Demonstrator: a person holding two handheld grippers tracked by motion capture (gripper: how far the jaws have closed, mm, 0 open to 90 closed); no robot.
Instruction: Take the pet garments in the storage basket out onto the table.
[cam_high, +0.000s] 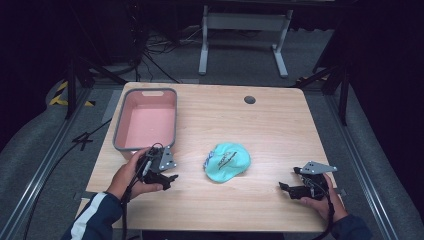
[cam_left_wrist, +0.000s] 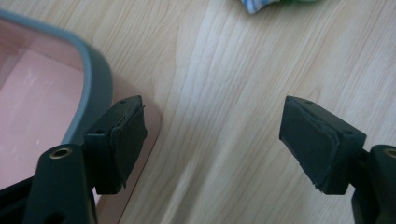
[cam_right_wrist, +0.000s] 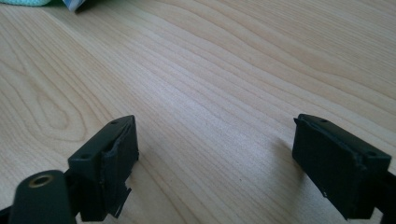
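Note:
A crumpled turquoise cloth (cam_high: 227, 161) with a white patterned edge lies near the middle of the wooden table (cam_high: 260, 125). A pink tub with a grey rim (cam_high: 148, 120) stands at the table's left. My left gripper (cam_high: 169, 181) is held just in front of the tub's near corner, open, nothing between its jaws. In the left gripper view the tub's rim (cam_left_wrist: 95, 79) curves past the left jaw and a scrap of the cloth (cam_left_wrist: 261, 5) shows at the top. My right gripper (cam_high: 286, 188) rests low at the front right, open and empty, right of the cloth (cam_right_wrist: 28, 2).
A round cable hole (cam_high: 249, 99) sits near the table's far edge. Behind the table stand a white frame (cam_high: 240, 35) and dark stands with cables on a grey floor. Bare wood lies between the grippers and the cloth.

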